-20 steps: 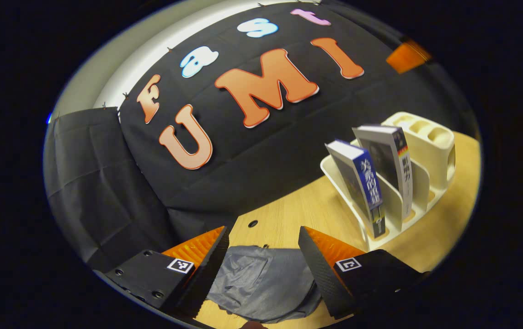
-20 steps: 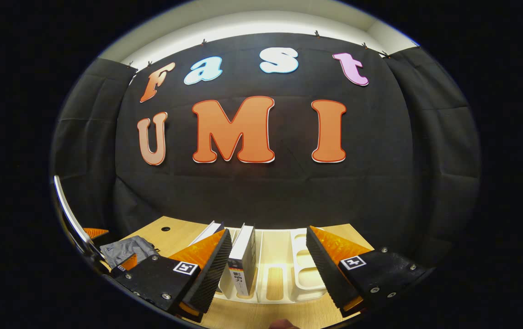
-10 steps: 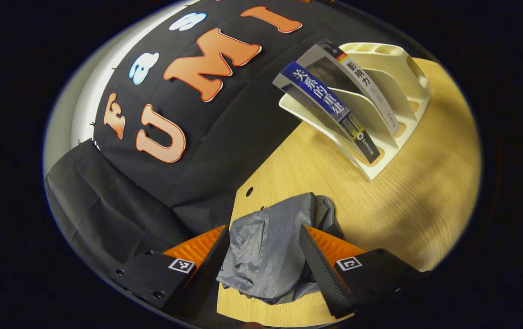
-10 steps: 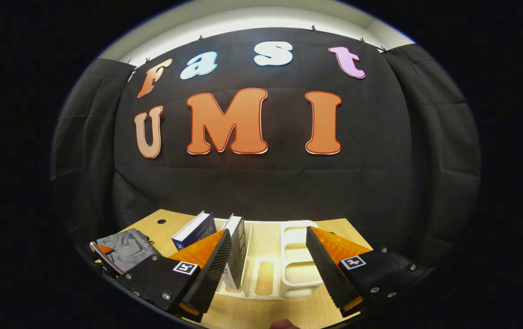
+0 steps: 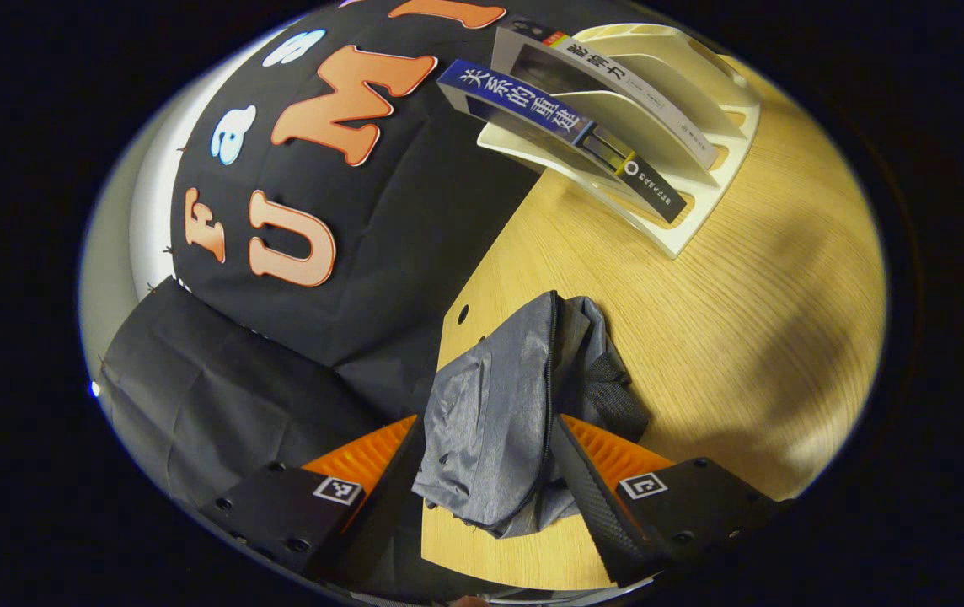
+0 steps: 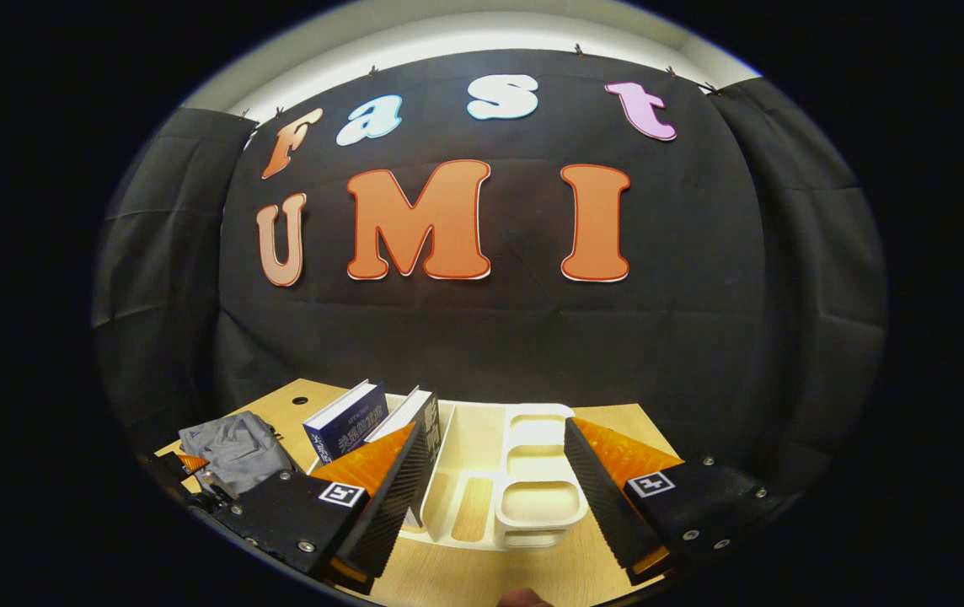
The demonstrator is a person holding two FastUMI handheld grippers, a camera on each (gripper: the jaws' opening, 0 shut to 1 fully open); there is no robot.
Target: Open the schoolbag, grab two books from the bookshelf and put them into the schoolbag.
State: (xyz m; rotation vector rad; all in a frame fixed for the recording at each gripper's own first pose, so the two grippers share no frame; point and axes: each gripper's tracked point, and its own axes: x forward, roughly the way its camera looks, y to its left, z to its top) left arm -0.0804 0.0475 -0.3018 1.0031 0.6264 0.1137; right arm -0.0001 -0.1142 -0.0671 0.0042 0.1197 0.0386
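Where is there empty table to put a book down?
Bare wood lies between the grey schoolbag and the white bookshelf, and on the table right of the bag. It is crowded in the shelf's left slots, where two books lean.

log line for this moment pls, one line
phase: reach for bag | left gripper: open, over grey schoolbag, zipper shut | right gripper: open, facing bookshelf | two books shelved

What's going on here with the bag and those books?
A person holds a gripper in each hand. The left gripper hangs open over the grey schoolbag, whose zipper looks closed. The right gripper faces the white bookshelf, jaws open and empty. Both books, blue book and grey book, sit in the shelf.
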